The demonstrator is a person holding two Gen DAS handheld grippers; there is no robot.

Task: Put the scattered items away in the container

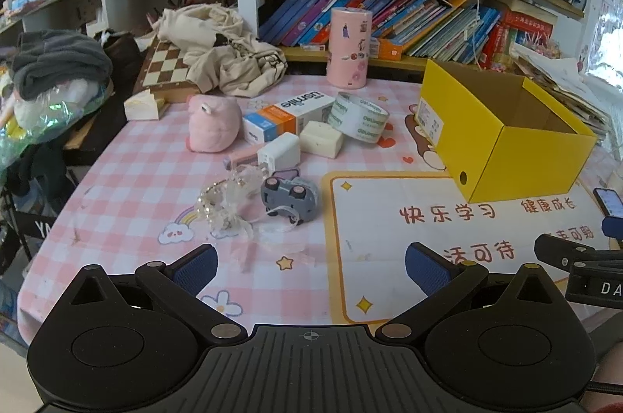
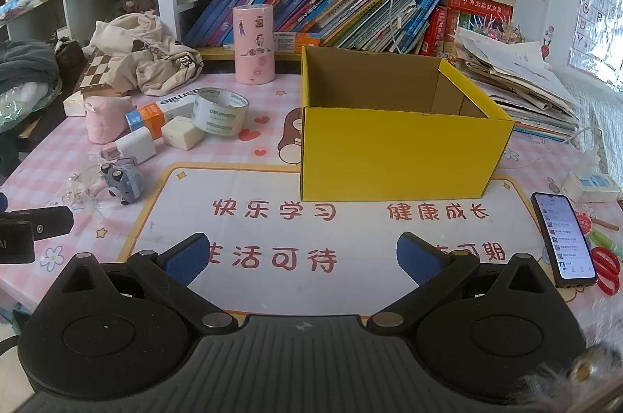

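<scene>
An open yellow cardboard box [image 1: 506,132] [image 2: 393,152] stands on the table, its inside bare as far as I see. Left of it lie scattered items: a tape roll [image 1: 360,117] [image 2: 220,111], a pink plush [image 1: 213,128] [image 2: 105,119], an orange and white carton [image 1: 284,115] [image 2: 159,109], a cream block [image 1: 322,139] [image 2: 183,132], a white charger [image 1: 279,153] [image 2: 136,146], a grey toy car [image 1: 290,197] [image 2: 125,179] and a clear bead ornament [image 1: 224,204] [image 2: 80,189]. My left gripper [image 1: 311,267] is open above the mat, nearer than the toy car. My right gripper [image 2: 303,257] is open in front of the box, nothing between its fingers.
A pink cylinder [image 1: 349,48] [image 2: 255,44], a beige cloth bag [image 1: 218,51] and a chessboard [image 1: 165,68] sit at the back by shelves of books. A phone [image 2: 564,238], red scissors [image 2: 607,269] and a power strip [image 2: 592,185] lie at the right.
</scene>
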